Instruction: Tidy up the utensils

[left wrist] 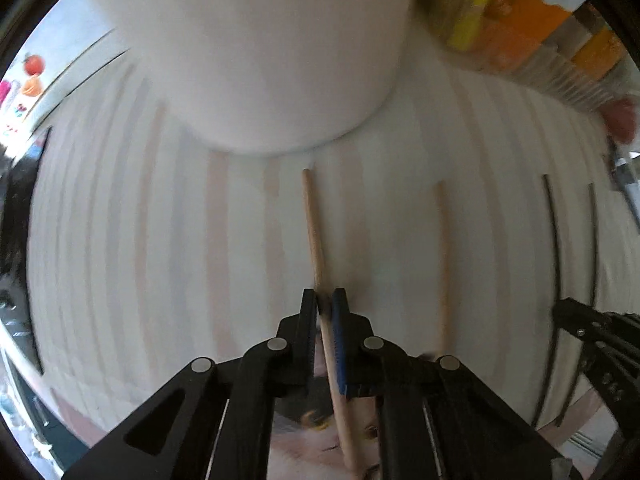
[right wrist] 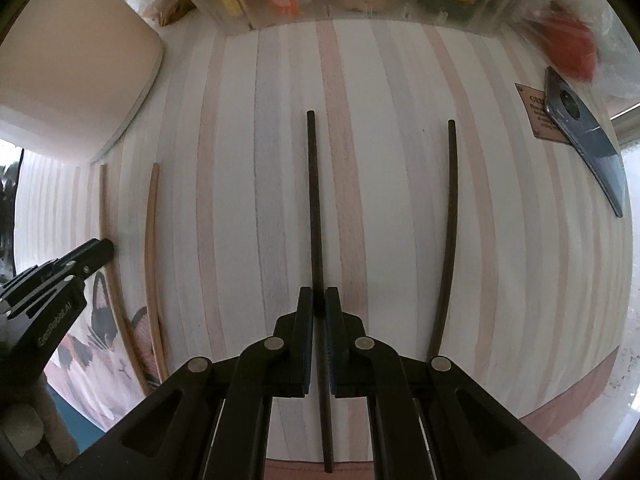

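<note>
My left gripper (left wrist: 325, 294) is shut on a light wooden chopstick (left wrist: 314, 236) that points ahead toward a white container (left wrist: 264, 48). A second wooden chopstick (left wrist: 442, 264) lies to its right on the striped tablecloth. My right gripper (right wrist: 319, 292) is shut on a dark chopstick (right wrist: 313, 200). A second dark chopstick (right wrist: 447, 232) lies to its right. Both dark chopsticks show at the right of the left wrist view (left wrist: 554, 240). Both wooden chopsticks show at the left of the right wrist view (right wrist: 151, 256), beside the left gripper (right wrist: 102, 248).
A clear organizer (right wrist: 360, 4) with orange and yellow packets stands at the back of the table. A dark phone (right wrist: 588, 136) lies at the right on a brown card (right wrist: 536, 116). A red object (right wrist: 568, 48) sits behind it. A cat-print mat (right wrist: 108, 360) lies at the near left.
</note>
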